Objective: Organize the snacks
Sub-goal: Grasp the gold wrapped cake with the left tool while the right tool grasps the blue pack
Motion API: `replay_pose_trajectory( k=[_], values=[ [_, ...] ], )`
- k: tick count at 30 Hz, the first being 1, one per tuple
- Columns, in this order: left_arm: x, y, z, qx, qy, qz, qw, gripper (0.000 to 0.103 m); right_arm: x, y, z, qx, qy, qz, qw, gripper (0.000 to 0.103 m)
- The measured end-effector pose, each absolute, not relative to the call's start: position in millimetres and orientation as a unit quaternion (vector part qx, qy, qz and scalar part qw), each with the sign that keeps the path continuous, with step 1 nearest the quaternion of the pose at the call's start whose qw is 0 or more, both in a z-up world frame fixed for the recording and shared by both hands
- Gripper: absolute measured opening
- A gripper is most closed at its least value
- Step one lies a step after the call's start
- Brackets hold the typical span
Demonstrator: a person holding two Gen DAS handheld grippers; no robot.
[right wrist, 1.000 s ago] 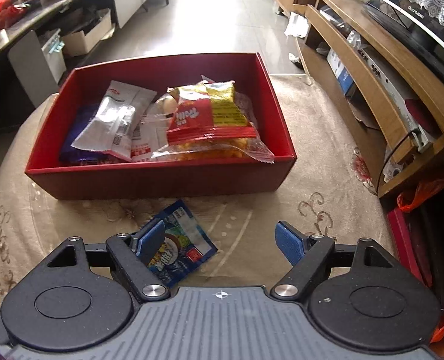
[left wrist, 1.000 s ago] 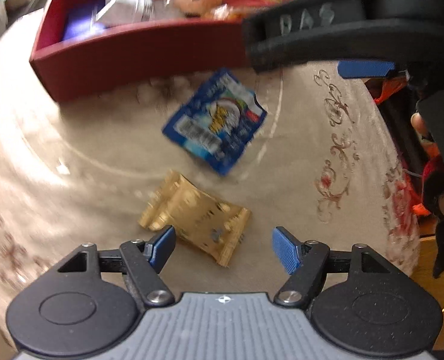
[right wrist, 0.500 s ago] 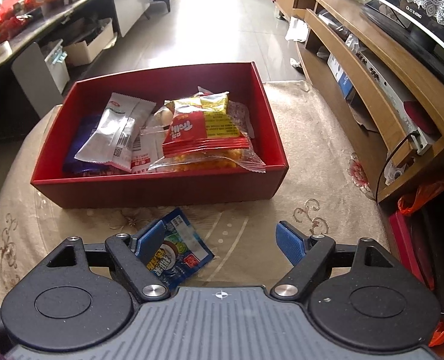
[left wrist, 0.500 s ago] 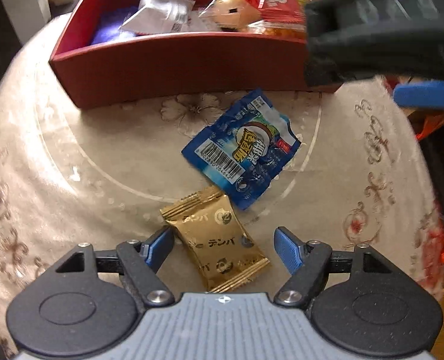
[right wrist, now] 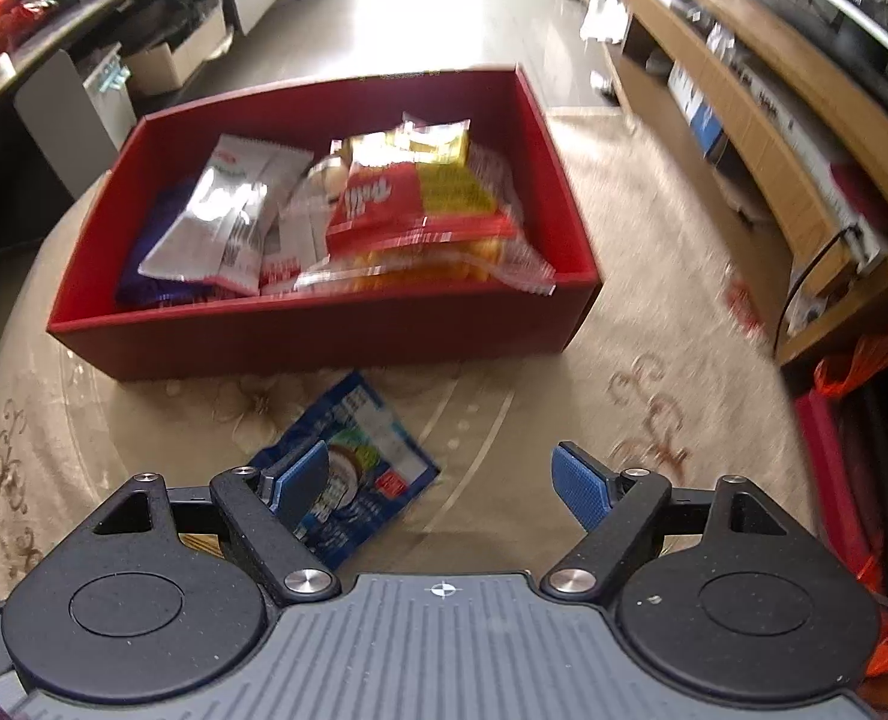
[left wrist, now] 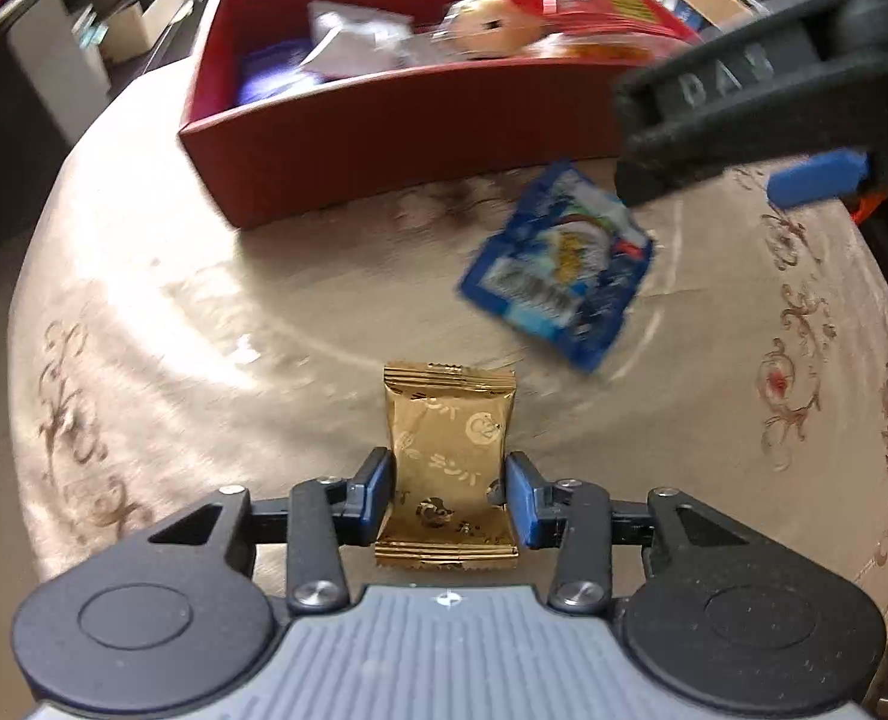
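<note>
On my left, the left gripper (left wrist: 449,492) has closed in since a moment ago: its blue pads (left wrist: 378,487), which stood wide on either side of the gold snack packet (left wrist: 450,456), now press against both its edges, so I judge the packet is gripped and ready to be carried to the red box (left wrist: 408,120) ahead, which already holds several snacks. Whether it has left the tablecloth (left wrist: 174,312) I cannot tell. Further right, the blue snack packet (right wrist: 348,468) lies flat on the cloth just in front of the box, not yet picked up. The right gripper (right wrist: 444,483) hangs above it with its fingers spread wide, holding and touching nothing; that packet looks like its next job.
</note>
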State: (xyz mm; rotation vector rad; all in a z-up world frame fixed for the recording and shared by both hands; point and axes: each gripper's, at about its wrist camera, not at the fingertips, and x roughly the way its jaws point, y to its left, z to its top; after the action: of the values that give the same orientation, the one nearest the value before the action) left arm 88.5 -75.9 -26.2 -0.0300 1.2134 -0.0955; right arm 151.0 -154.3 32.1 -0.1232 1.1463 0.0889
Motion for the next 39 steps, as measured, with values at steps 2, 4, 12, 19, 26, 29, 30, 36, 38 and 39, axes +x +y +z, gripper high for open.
replay_pose_trajectory(
  k=[2,4,12,19,26,29,30,36,38,39],
  values=[
    [86.6,-66.8,-26.4,-0.022,0.571,-0.045,0.820,0.038,151.4,-150.9,24.4,-0.045,0.557,0.044,0.828,0.086],
    [86.6,-59.4,-27.2,-0.032,0.571,-0.048,0.819,0.038,152.2,-146.9,15.3,-0.030,0.574,0.043,0.817,0.086],
    [87.0,-46.9,-24.7,-0.059,0.579,-0.067,0.811,0.039,155.0,-123.6,-5.8,-0.009,0.602,0.053,0.796,0.087],
    [85.8,-41.1,-25.7,-0.062,0.579,-0.083,0.809,0.041,149.6,-99.8,-4.3,-0.186,0.569,0.119,0.792,0.095],
    [84.7,-40.1,-26.3,-0.057,0.581,-0.092,0.807,0.047,159.2,-95.9,-21.8,-0.221,0.575,0.165,0.770,0.096],
    [85.7,-38.2,-27.3,-0.058,0.582,-0.095,0.805,0.048,160.9,-95.9,-22.5,-0.212,0.578,0.166,0.770,0.095],
    [85.9,-37.7,-27.1,-0.060,0.583,-0.095,0.805,0.048,160.2,-95.9,-22.1,-0.208,0.579,0.163,0.771,0.095],
    [85.8,-40.5,-22.4,-0.061,0.585,-0.089,0.804,0.048,146.3,-102.0,-15.2,-0.193,0.578,0.127,0.783,0.092],
    [85.7,-41.9,-23.0,-0.058,0.586,-0.088,0.804,0.048,139.9,-107.5,-15.4,-0.190,0.577,0.116,0.786,0.085],
    [86.1,-41.9,-24.1,-0.060,0.586,-0.087,0.804,0.048,136.8,-109.7,-14.2,-0.188,0.577,0.110,0.787,0.085]
  ],
)
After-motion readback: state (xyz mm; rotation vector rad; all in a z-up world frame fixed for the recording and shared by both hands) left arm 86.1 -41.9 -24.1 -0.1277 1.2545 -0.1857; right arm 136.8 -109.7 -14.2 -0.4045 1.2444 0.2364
